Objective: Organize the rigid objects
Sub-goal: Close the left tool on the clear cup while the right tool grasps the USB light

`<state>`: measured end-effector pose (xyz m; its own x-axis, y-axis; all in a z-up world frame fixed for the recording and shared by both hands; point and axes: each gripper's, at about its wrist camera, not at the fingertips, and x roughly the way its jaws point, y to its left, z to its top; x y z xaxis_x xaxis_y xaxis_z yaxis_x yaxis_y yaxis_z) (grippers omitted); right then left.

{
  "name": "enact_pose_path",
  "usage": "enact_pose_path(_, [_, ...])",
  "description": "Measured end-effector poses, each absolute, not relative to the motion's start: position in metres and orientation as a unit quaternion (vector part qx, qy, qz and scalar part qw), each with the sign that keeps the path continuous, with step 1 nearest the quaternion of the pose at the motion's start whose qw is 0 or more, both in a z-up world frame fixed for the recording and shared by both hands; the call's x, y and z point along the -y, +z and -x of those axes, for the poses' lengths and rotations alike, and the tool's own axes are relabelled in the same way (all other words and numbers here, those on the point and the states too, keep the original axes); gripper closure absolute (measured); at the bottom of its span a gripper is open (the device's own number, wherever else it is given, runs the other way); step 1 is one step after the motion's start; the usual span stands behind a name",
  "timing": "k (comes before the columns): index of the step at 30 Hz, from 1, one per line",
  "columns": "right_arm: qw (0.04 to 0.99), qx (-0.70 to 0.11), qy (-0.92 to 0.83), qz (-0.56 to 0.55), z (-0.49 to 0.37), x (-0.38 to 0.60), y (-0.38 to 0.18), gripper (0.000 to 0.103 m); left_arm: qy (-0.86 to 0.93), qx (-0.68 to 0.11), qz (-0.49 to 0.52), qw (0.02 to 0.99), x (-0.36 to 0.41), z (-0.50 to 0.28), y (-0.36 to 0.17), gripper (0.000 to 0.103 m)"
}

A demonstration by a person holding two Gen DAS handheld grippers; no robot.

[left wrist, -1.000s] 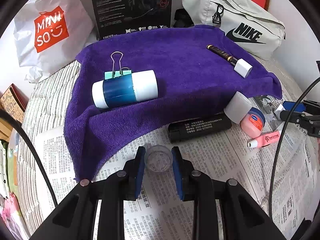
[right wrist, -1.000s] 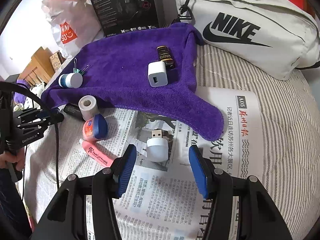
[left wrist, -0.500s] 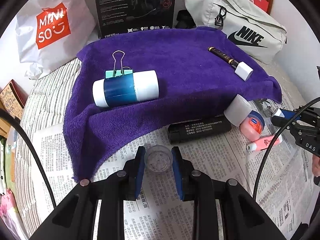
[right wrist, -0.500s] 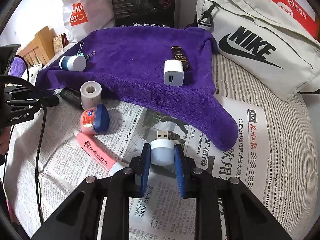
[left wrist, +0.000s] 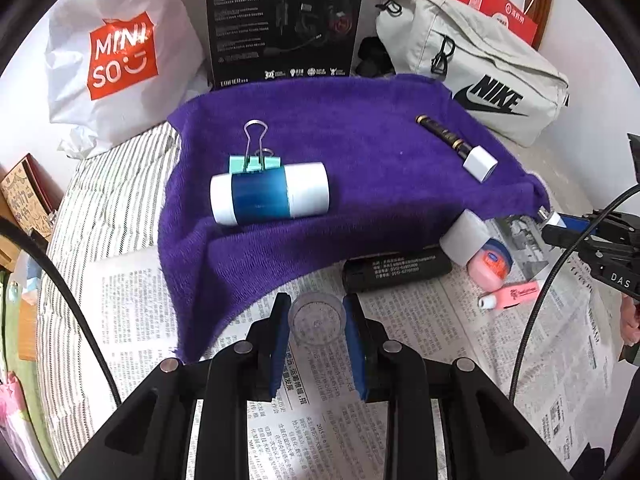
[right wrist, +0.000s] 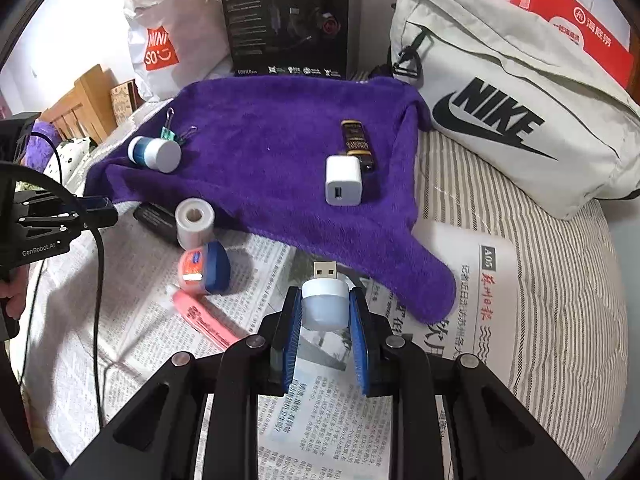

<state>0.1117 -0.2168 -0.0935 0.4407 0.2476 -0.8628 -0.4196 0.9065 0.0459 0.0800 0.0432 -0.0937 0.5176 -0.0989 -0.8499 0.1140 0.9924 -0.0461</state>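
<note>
My left gripper (left wrist: 317,307) is shut on a small clear plastic cup (left wrist: 317,320) just above the newspaper, in front of the purple towel (left wrist: 360,152). On the towel lie a blue-and-white bottle (left wrist: 270,194), a green binder clip (left wrist: 254,160), a dark tube (left wrist: 442,134) and a white charger cube (left wrist: 480,163). My right gripper (right wrist: 325,298) is shut on a white USB night light (right wrist: 325,308), plug pointing away, near the towel's front corner (right wrist: 420,280). The charger cube (right wrist: 343,180) and dark tube (right wrist: 357,142) lie beyond it.
On the newspaper (right wrist: 340,420) lie a white tape roll (right wrist: 195,222), a Vaseline jar (right wrist: 204,268), a pink tube (right wrist: 204,316) and a black cylinder (left wrist: 396,270). A Nike bag (right wrist: 512,120), a black box (right wrist: 288,20) and a Miniso bag (left wrist: 120,60) line the back.
My right gripper's jaws closed from wide open onto the USB night light, and the wrist rolled slightly. The left gripper kept hold of the clear cup and stayed put.
</note>
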Motion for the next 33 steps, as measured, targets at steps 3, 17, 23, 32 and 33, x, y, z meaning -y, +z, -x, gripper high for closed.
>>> enact_pose_path(3, [0.845,-0.489,0.202,0.082,-0.116,0.215,-0.090,0.080,-0.060,-0.485,-0.006,0.872,-0.044,-0.080,-0.090,0.078])
enact_pose_path(17, [0.853,-0.467,0.220,0.075,-0.151,0.198,-0.065,0.080,-0.049,-0.477,0.009,0.878,-0.057,-0.094,-0.070,0.078])
enact_pose_path(23, [0.855,-0.464,0.221,0.073,-0.181,0.187,-0.063,0.080,-0.039,-0.474,0.016,0.879,-0.070,-0.108,-0.064,0.078])
enact_pose_path(32, [0.844,-0.480,0.222,0.088,-0.241,0.161,-0.084,0.080,-0.032,-0.479,0.024,0.877,-0.085,-0.127,-0.063,0.078])
enact_pose_path(33, [0.842,-0.484,0.222,0.090,-0.246,0.159,-0.089,0.080,-0.032,-0.480,0.025,0.876,-0.086,-0.128,-0.064,0.078])
